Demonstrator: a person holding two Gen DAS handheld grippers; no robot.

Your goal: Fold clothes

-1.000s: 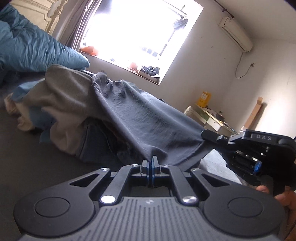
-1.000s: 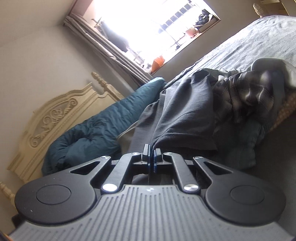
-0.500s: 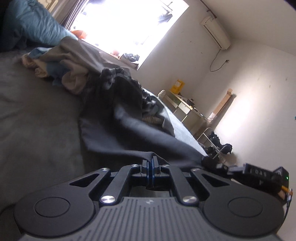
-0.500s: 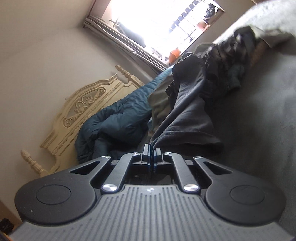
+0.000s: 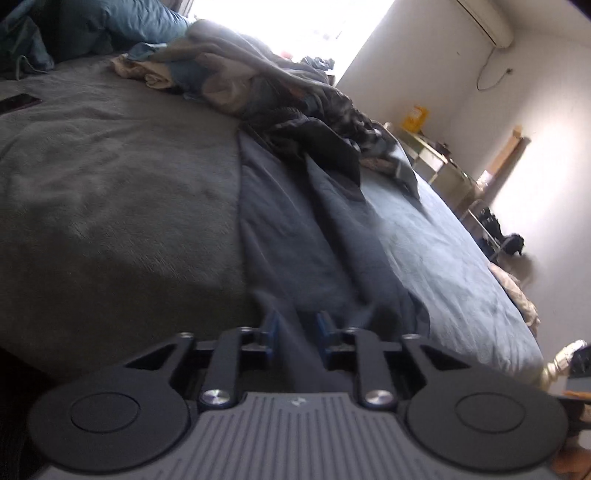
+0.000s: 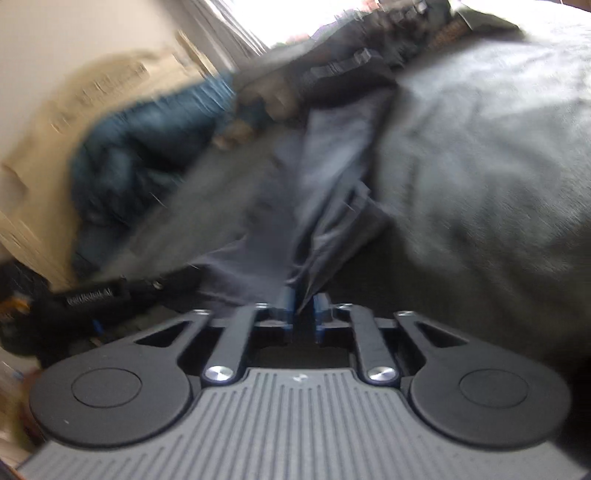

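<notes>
Left hand-held gripper (image 5: pixel 295 330): jaws have just been opening, now part-way apart. The dark grey garment (image 5: pixel 295 229) runs between the blue pads (image 5: pixel 271 330), hem loose in the gap, not pinched. Right hand-held gripper (image 6: pixel 303 314): jaws also just been opening, narrow gap. A fold of the same garment (image 6: pixel 314 192) hangs down into it; the view is blurred, but the pads look clear of the cloth.

Garment lies stretched lengthwise on the bed (image 5: pixel 110 177), from both grippers back toward the heap. Creased along its length, one edge folded over.

The left gripper also shows as a dark blurred shape low at the left edge of the right wrist view (image 6: pixel 92 295).

Beyond: a heap of mixed clothes (image 5: pixel 240 77) at the far end of the garment, touching it. Teal duvet (image 5: pixel 110 26) bunched behind the heap, cream carved headboard (image 6: pixel 62 92) behind that. Dark flat object, possibly a phone (image 5: pixel 18 102), on the grey blanket, well apart. Bright window (image 5: pixel 288 22) behind the heap; air conditioner (image 5: pixel 484 22) high on the wall.
</notes>
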